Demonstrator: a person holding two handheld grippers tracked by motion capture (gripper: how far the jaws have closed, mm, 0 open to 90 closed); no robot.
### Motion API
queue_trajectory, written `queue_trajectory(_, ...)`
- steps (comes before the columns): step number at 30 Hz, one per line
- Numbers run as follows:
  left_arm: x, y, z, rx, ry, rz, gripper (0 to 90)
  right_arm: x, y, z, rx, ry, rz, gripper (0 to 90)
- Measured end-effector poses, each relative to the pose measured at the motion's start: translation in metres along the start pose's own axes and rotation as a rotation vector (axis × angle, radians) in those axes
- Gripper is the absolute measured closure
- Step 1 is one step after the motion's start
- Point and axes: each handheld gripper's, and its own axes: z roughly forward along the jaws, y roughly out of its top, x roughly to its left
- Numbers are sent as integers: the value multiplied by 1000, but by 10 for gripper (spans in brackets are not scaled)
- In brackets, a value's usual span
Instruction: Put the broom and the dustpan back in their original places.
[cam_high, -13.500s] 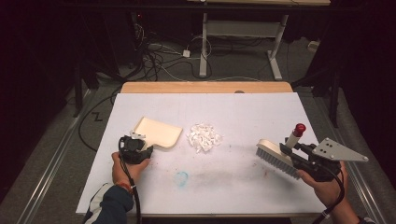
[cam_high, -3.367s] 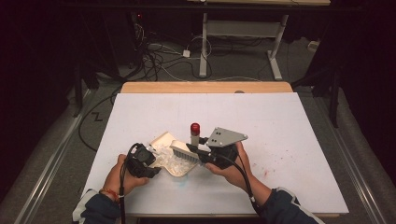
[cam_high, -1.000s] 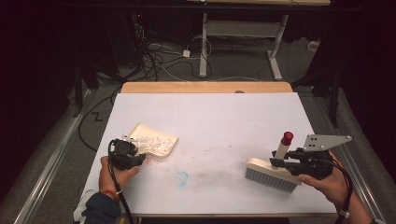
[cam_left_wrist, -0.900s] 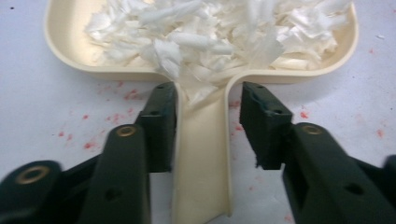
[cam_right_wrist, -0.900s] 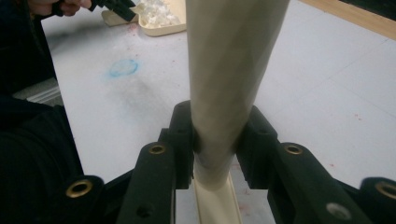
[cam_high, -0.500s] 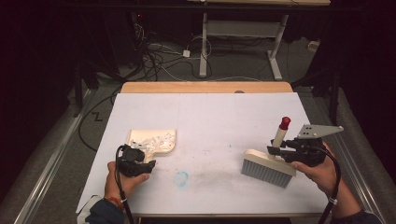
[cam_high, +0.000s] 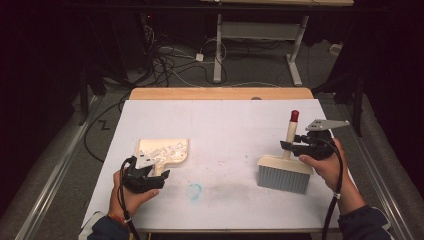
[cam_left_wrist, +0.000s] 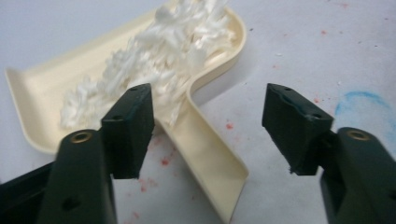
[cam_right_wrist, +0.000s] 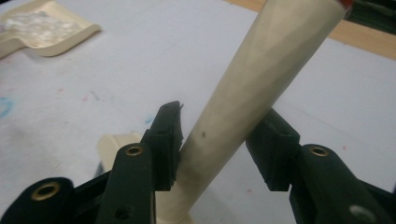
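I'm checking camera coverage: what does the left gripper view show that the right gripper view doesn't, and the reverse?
Left gripper view: the left tool, whose jaws have just been opening, stands clear of the dustpan handle lying between them. Right gripper view: the right tool, jaws also just opening, sits around the brush handle; whether its pads press on it is unclear. Both: the dustpan holding white shreds, and the white table sheet.
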Motion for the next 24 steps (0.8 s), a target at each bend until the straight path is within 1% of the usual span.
queue_trajectory(1,-2,-1,-1,-20,-5,14,266,-1,1,4,3,-14,6,564)
queue_trajectory(3,-6,-1,-1,-51,-5,31,240,-3,3,13,12,-20,6,559)
queue_trajectory(4,-8,-2,-1,-66,-2,39,231,-4,5,18,16,-27,-5,557)
queue_trajectory(6,-11,-2,-2,-89,-5,52,226,-7,7,27,25,-33,5,555)
queue_trajectory(8,-13,-2,-3,-102,-17,57,220,-10,8,35,30,-50,15,554)
queue_trajectory(10,-14,-3,-4,-118,-21,66,216,-12,9,41,32,-53,30,553)
queue_trajectory(12,-15,-3,-4,-119,-29,67,216,-14,10,46,27,-79,45,547)
queue_trajectory(13,-16,-4,-4,-118,-29,69,216,-14,11,49,25,-89,44,546)
queue_trajectory(14,-16,-4,-4,-115,-24,73,216,-14,12,51,26,-112,41,541)
queue_trajectory(15,-17,-4,-3,-110,-29,79,216,-14,12,53,32,-134,33,541)
queue_trajectory(16,-17,-4,-2,-109,-34,82,216,-14,13,55,36,-141,38,539)
queue_trajectory(17,-18,-5,-2,-105,-37,87,216,-14,13,57,30,-152,41,522)
queue_trajectory(18,-18,-5,-1,-105,-46,93,216,-14,13,57,14,-178,49,512)
queue_trajectory(19,-19,-5,0,-100,-54,96,213,-16,14,57,-13,-191,61,510)
queue_trajectory(20,-20,-5,1,-92,-54,102,201,-17,15,56,-35,-188,75,503)
queue_trajectory(22,-22,-5,1,-88,-37,124,195,-19,16,56,-76,-187,89,500)
queue_trajectory(23,-22,-5,0,-91,-35,127,195,-20,17,56,-84,-186,85,500)
queue_trajectory(24,-22,-5,0,-98,-36,124,195,-19,17,56,-86,-198,81,499)
